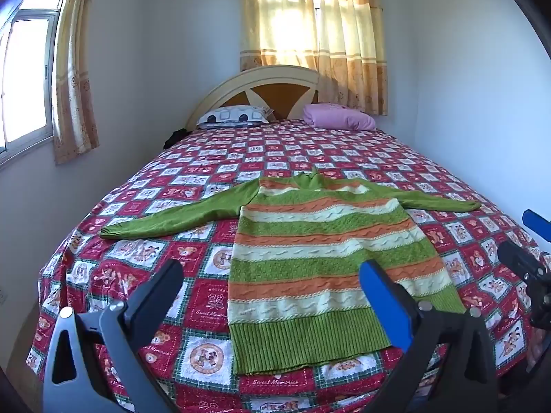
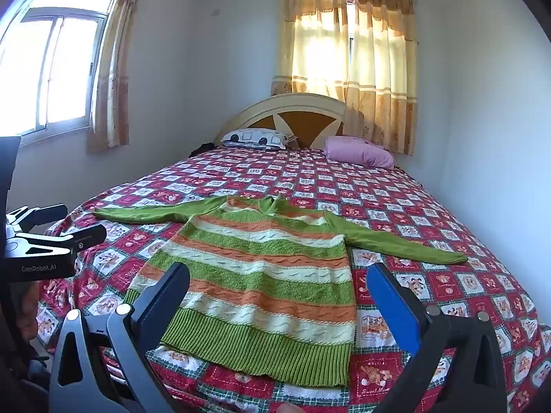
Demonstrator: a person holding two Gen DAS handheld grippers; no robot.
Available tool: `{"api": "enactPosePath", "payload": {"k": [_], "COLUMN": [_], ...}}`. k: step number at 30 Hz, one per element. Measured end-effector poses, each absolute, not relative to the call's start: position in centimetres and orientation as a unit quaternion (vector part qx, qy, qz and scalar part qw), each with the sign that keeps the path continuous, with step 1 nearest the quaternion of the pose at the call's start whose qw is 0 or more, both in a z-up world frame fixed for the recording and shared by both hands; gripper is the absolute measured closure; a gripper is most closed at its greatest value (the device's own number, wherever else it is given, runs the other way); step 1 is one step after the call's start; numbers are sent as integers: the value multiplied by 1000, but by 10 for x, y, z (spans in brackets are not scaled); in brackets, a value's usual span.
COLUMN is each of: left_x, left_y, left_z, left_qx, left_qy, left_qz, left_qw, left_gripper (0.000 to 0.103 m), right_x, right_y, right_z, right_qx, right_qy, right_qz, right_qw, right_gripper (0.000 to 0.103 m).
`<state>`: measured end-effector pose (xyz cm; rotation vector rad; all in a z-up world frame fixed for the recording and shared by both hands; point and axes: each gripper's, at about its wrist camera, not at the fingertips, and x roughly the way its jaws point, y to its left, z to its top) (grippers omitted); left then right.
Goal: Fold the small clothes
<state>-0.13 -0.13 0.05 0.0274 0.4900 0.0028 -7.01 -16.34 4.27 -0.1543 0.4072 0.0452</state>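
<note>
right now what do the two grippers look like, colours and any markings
Each of the left gripper and right gripper has one dark grey finger and one blue-faced finger on grey triangular-cutout links with silver rivets. The right wrist view shows white "GenRobot.AI" lettering on the left gripper's black body.

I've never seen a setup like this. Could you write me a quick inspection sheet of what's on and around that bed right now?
Surface: bed with a red patchwork teddy-bear bedspread, smooth.
Job's things: green, orange and cream striped knitted sweater, lying flat, both green sleeves spread outward, hem nearest the cameras; not folded yet.
Clutter: white pillow with dark square print and pink pillow at the headboard; a dark item at the bed's far left edge, too small to identify.
Grippers: left hand-held gripper open, holding nothing; right hand-held gripper open, holding nothing; both above the hem end.
Cables: nothing seen.
Surroundings: cream and brown arched headboard, yellow curtains, side window.
</note>
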Motion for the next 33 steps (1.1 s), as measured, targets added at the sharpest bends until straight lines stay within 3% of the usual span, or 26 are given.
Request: {"api": "enactPosePath", "payload": {"k": [33], "left_x": [-1], "left_y": [3], "left_z": [1], "left_qx": [5], "left_qy": [247], "left_qz": [4], "left_qw": [969], "left_gripper": [0], "right_x": [-68], "right_y": [-167], "right_z": [37], "right_qx": [-74], "right_qy": [212], "right_qz": [25], "right_qw": [974], "right_gripper": [1]}}
